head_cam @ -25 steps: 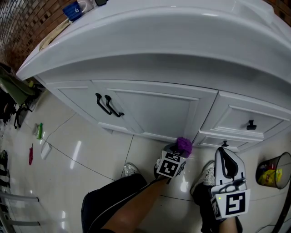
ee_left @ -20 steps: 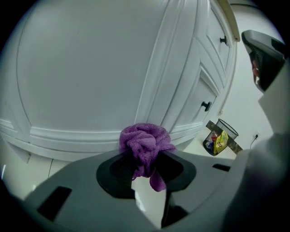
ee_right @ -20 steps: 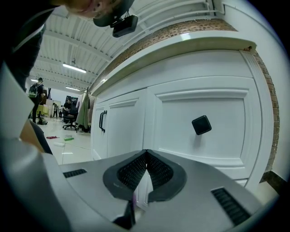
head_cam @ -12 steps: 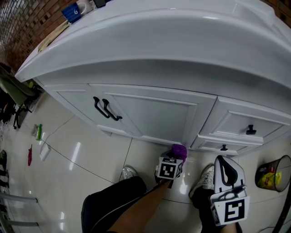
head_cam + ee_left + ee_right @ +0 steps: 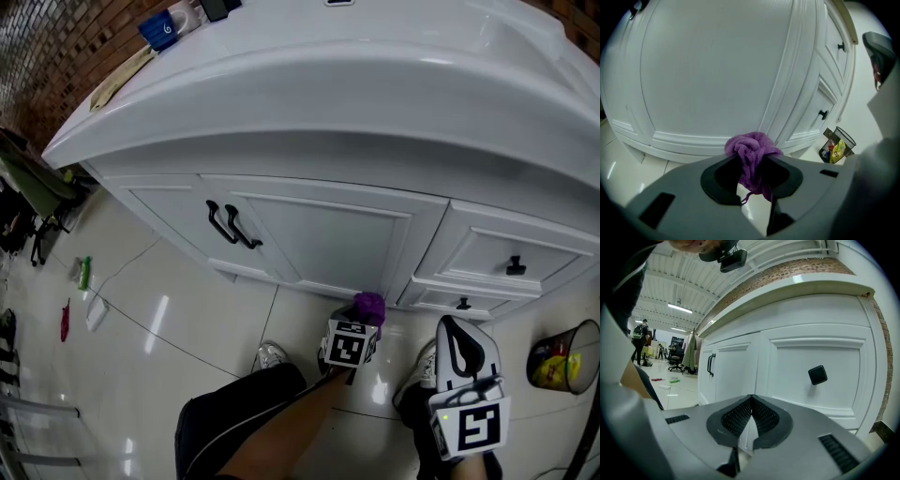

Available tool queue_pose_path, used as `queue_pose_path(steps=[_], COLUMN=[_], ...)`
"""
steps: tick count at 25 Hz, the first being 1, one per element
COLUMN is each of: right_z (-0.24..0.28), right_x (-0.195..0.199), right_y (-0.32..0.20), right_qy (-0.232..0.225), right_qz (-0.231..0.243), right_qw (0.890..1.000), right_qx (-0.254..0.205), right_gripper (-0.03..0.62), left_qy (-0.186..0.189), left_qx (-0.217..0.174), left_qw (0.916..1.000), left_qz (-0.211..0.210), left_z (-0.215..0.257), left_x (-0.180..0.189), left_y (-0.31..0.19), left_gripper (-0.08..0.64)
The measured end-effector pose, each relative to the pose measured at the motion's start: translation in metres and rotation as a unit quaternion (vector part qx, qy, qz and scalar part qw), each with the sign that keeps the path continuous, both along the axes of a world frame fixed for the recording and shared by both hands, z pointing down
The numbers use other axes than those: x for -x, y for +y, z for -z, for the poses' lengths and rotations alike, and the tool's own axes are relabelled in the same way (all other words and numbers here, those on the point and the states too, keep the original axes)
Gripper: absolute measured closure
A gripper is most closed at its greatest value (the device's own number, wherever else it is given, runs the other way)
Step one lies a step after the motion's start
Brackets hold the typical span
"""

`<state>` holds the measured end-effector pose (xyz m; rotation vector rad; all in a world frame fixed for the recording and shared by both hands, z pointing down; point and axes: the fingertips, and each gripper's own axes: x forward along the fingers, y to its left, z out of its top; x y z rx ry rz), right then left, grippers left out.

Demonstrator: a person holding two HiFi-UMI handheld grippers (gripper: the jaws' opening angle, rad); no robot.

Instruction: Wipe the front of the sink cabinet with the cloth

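I've got the white sink cabinet (image 5: 319, 234) filling most of the view. My right gripper (image 5: 751, 401) sits off by the drawers, jaws pressed together on nothing. My left gripper (image 5: 752, 164) is clamped on the bunched purple cloth (image 5: 751, 146), down by the door's bottom rail.

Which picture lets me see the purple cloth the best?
The left gripper view. There the purple cloth is close and big, bunched up and pinched between the left gripper's jaws, in front of the white cabinet door. The head view shows it only as a small purple blob past that gripper. The right gripper view does not show it.
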<state>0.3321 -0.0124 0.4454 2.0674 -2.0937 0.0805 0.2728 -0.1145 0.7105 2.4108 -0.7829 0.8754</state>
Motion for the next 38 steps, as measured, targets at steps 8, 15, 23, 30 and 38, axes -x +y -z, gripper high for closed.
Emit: queue_pose_path(steps=[8, 15, 23, 30, 38], right_z=[0.029, 0.054, 0.092, 0.125, 0.163], right_x=[0.01, 0.022, 0.04, 0.046, 0.061], right_y=[0.002, 0.005, 0.012, 0.025, 0.043], right_qy=[0.005, 0.012, 0.028, 0.042, 0.057], right_qz=[0.002, 0.005, 0.011, 0.005, 0.01], right_qw=[1.0, 0.999, 0.997, 0.995, 0.991], right_qx=[-0.021, -0.039, -0.068, -0.088, -0.12], right_gripper=[0.591, 0.591, 0.591, 0.591, 0.591], left_qy=[0.026, 0.042, 0.084, 0.111, 0.154], left_qx=[-0.049, -0.076, -0.114, -0.147, -0.203], left_qw=[0.9985, 0.9961, 0.9896, 0.9824, 0.9665], left_qz=[0.0, -0.015, -0.024, -0.027, -0.03], left_z=[0.065, 0.106, 0.179, 0.242, 0.331], left_x=[-0.005, -0.001, -0.004, -0.005, -0.004], left_y=[-0.02, -0.018, -0.017, -0.017, -0.014], left_gripper=[0.45, 0.472, 0.472, 0.476, 0.476])
